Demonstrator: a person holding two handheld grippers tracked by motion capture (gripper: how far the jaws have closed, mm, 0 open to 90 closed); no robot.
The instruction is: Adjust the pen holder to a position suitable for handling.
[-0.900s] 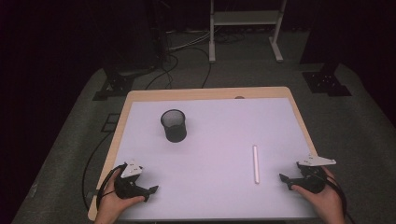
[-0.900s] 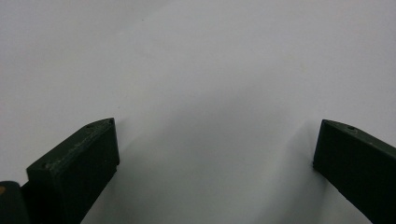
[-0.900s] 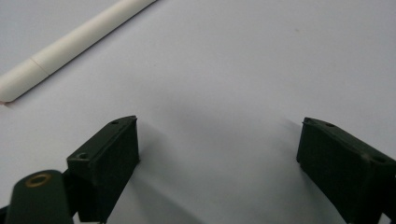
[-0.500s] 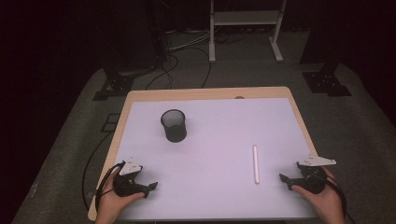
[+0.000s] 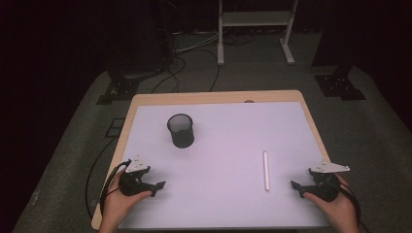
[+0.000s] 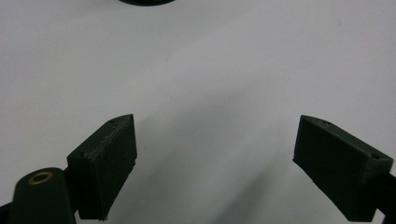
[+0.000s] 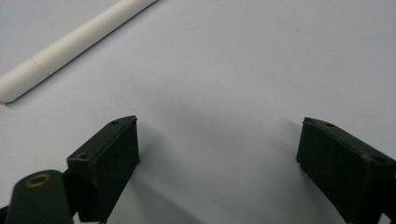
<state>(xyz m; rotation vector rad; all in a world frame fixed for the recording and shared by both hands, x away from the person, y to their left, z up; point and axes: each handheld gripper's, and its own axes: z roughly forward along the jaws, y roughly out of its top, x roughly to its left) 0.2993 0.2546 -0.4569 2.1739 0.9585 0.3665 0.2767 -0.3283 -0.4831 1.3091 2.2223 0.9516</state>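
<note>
1. Nearest me, both hands rest on the front edge of the table [image 5: 145, 99]. The left gripper [image 5: 158, 185] sits at the front left with its jaws spread wide and nothing between them, just bare tabletop. The right gripper [image 5: 295, 185] at the front right is the same: jaws apart, holding nothing.
2. Looks to me like the very start, before any reach. Nothing is picked up yet.
3. Just beyond the right gripper lies the white pen [image 5: 265, 170], flat on the table and pointing away from the person. In the right gripper view it's a smooth, matte stick [image 7: 77, 37] with a seam near one end, probably a cap.
4. Further back, toward the left, stands the black mesh cup [image 5: 180, 130], upright with its mouth open, well apart from the pen.
5. My guess at the next move: the right gripper goes forward and left, straddles the pen across its width, then closes. It's thin and round, so it could roll.
6. The tabletop is a plain pale sheet with a wood rim.
</note>
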